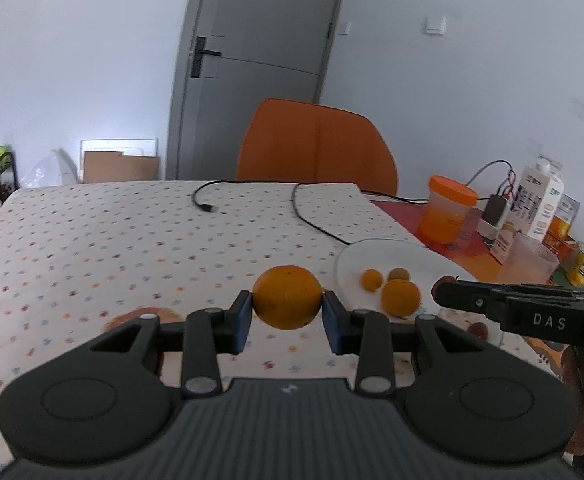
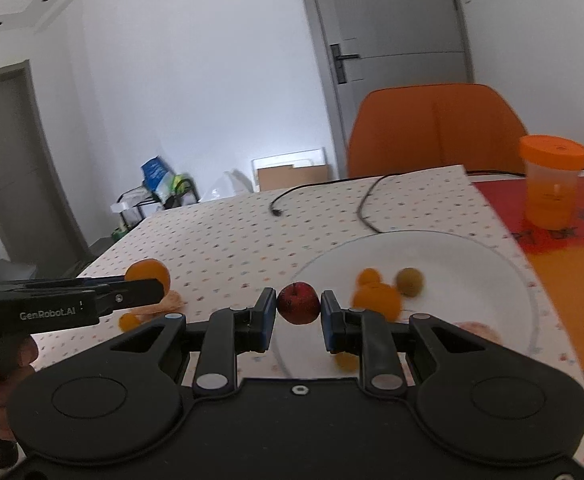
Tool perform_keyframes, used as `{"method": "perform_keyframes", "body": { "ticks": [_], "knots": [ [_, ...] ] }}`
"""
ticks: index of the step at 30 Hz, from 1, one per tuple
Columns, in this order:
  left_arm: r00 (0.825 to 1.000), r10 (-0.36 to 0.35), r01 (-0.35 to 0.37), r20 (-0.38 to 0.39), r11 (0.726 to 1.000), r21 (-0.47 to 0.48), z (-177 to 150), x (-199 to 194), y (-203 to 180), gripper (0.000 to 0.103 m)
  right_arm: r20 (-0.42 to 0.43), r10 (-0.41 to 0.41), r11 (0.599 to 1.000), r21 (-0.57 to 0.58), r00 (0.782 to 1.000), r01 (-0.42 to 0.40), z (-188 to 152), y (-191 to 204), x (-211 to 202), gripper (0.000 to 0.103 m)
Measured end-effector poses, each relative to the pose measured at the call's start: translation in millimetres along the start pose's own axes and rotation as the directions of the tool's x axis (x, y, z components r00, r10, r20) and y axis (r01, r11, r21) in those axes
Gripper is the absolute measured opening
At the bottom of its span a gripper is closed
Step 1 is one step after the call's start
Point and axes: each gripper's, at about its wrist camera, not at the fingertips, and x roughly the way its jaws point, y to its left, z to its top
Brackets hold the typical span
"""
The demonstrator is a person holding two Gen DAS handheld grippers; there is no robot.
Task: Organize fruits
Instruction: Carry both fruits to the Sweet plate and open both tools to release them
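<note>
My left gripper is shut on a large orange, held above the dotted tablecloth. To its right lies a white plate holding a small orange, a bigger orange and a greenish-brown fruit. My right gripper is shut on a small dark red fruit at the near left rim of that plate. In the right wrist view the left gripper shows at the left with its orange. The right gripper reaches in from the right in the left wrist view.
An orange-lidded jar and a milk carton stand on the red mat at the right. Two black cables lie across the far tablecloth. An orange chair stands behind the table. Peel and small fruits lie on the cloth.
</note>
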Motion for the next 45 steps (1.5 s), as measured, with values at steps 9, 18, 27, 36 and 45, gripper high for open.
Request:
{"method": "perform_keyframes", "body": {
  "ticks": [9, 18, 27, 36, 45],
  "knots": [
    [0.999, -0.044, 0.045, -0.014, 0.998, 0.048, 5.6, 20.9, -29.4, 0.036, 0.019, -0.070, 0.997, 0.026, 0.997, 0.070, -0.1, -33.2, -5.7, 0.022],
    [0.997, -0.066, 0.069, -0.039, 0.993, 0.098, 9.1, 42.8, -49.6, 0.036, 0.032, -0.118, 0.992, 0.037, 0.992, 0.117, 1.2, -60.3, -5.7, 0.022],
    [0.994, -0.081, 0.088, -0.067, 0.989, 0.114, 8.2, 61.9, -65.7, 0.036, 0.023, -0.156, 0.986, 0.065, 0.988, 0.154, -2.2, -86.2, -4.0, 0.022],
    [0.993, -0.078, 0.088, -0.085, 0.990, 0.113, 5.9, 68.4, -68.3, 0.036, 0.022, -0.175, 0.982, 0.077, 0.984, 0.173, -4.0, -97.5, -0.4, 0.023],
    [0.997, -0.066, 0.071, -0.046, 0.992, 0.105, 10.7, 55.0, -61.3, 0.040, 0.028, -0.182, 0.981, 0.080, 0.983, 0.179, -2.6, -91.8, -5.5, 0.028]
  ]
}}
